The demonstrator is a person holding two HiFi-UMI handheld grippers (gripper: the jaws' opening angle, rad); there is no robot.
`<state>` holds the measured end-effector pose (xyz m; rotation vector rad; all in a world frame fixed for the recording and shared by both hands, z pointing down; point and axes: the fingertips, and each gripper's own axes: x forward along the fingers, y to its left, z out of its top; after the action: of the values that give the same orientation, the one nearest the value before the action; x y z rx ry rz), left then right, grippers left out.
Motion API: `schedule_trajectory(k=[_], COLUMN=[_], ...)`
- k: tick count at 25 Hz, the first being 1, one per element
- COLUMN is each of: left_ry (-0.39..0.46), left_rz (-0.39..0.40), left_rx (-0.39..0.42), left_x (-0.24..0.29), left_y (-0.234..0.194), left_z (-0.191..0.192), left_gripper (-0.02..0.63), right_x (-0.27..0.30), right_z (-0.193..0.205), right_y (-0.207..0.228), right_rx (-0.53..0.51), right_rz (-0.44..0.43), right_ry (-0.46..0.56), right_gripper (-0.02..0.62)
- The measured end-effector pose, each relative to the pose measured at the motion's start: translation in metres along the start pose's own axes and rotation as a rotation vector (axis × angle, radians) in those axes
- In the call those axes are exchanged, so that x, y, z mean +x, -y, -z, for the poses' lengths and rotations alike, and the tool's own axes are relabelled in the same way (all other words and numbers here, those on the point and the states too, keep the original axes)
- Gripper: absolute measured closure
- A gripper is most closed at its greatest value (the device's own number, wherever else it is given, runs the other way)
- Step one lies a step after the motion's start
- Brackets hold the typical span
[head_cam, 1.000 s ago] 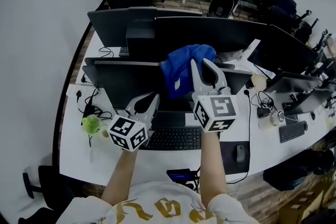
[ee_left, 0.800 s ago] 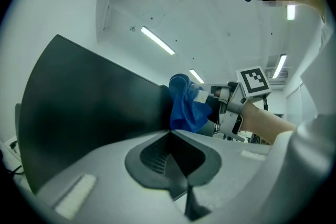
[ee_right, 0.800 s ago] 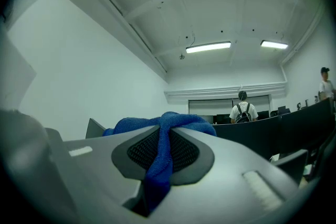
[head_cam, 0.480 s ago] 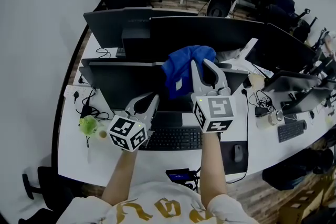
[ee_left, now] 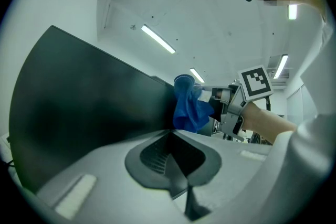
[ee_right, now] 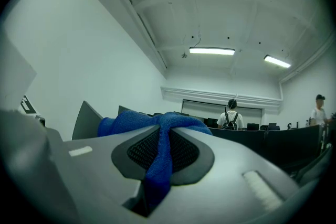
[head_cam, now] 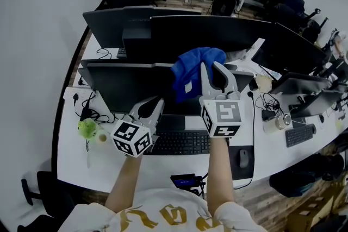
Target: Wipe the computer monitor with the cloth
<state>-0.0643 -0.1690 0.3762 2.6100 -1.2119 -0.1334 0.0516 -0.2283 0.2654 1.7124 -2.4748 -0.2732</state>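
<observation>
Your right gripper (head_cam: 212, 66) has its fingers grasping a crumpled blue terry cloth (head_cam: 191, 72). In the right gripper view a fold of the cloth runs down the gap between the two dark ribbed pads, and the rest is bunched over the tips at 12 o'clock. In the head view the cloth sits at the top edge of the black flat computer monitor (head_cam: 124, 87), towards its right end. It appears to press against the panel there, though the gripper's body covers the contact.

Your left gripper (head_cam: 154, 101) is at about 8 o'clock from the right one, lower and nearer to you, in front of the same monitor's lower part. Its fingers are clenched together with nothing between them. In the left gripper view the dark screen fills the 9 o'clock side, and the cloth hangs at its far edge near 1 o'clock.

Both grippers are held above the white surface (head_cam: 81, 163). A black keyboard (head_cam: 179, 144) lies under them at 6 o'clock, and a black computer mouse (head_cam: 243, 158) lies at 4 o'clock from the right gripper. A green round object (head_cam: 87, 127) sits at 9 o'clock from the left gripper. Beyond the monitors, a person with a backpack (ee_right: 229, 118) stands facing away.
</observation>
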Motion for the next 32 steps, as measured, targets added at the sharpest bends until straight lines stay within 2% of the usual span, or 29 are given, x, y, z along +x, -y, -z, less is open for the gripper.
schedule_trajectory(k=[6,16,32], left_ry=[0.001,0.002,0.001], left_rz=[0.003,0.0,-0.013], left_rx=[0.002,0.004,0.007], left_x=[0.006,0.015,0.033], left_y=[0.007,0.016,0.035], left_z=[0.001,0.002,0.009], left_gripper=[0.604,0.604,0.604], right_x=[-0.003,-0.01,-0.02], right_z=[0.002,0.008,0.017], right_y=[0.008,0.03,0.06], right_rx=[-0.013,0.037,0.059], right_rz=[0.004,0.007,0.005], right_ry=[-0.006,-0.001,0.009], right_gripper=[0.522,0.522,0.522])
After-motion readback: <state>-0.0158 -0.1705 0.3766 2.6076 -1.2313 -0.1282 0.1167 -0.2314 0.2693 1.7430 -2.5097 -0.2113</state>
